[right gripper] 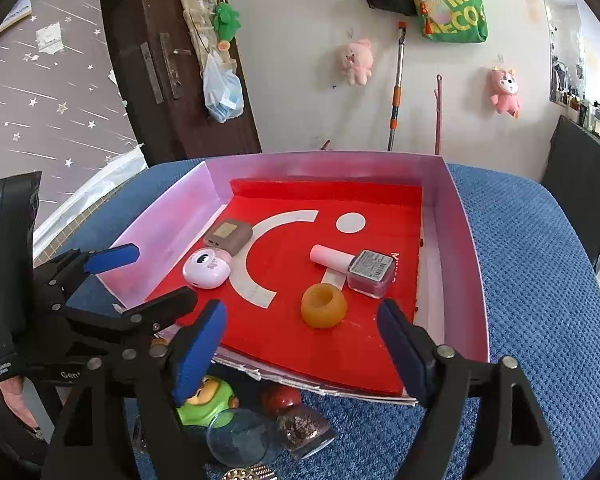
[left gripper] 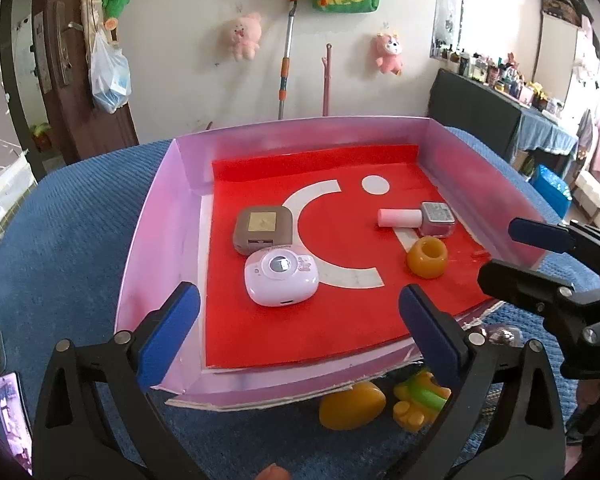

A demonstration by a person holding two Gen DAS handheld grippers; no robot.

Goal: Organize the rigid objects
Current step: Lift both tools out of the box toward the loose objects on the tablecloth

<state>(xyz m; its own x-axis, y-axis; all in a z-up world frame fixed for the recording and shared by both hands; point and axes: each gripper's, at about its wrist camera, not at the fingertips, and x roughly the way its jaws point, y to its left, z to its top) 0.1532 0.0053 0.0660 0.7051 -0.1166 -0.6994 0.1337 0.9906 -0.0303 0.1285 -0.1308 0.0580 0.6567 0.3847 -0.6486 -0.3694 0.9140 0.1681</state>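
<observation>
Both grippers hang over the near edge of the pink tray [left gripper: 160, 220], pointing down into it, nothing between either set of pads. Left gripper [left gripper: 299, 322] is spread wide and empty; right gripper [right gripper: 302, 330] likewise released and holding nothing.

In the tray, on the red liner [left gripper: 284, 332], left view: brown square case [left gripper: 263, 229] at abt 10 o'clock, white-pink rounded gadget [left gripper: 281, 276] touching its near edge, nail polish bottle [left gripper: 420, 219] lying on its side at abt 2 o'clock, orange ring-shaped cup [left gripper: 427, 257] just in front of it.

Still outside, on the blue cloth [left gripper: 60, 220] at 6 o'clock below the tray lip: yellow toy [left gripper: 352, 406], yellow-green frog figure [left gripper: 418, 402]; right view also shows a glass jar [right gripper: 242, 442] and a red-capped glitter bottle [right gripper: 300, 420].

Handling, my guess: all stiff, prob light. Glass jar and bottle look slick and breakable, so grip across the body w/ pads flat, not the cap. Plastic toys are glossy and curved; take the frog at its narrow waist, the yellow one across its shorter width. Round items may roll once set down.
</observation>
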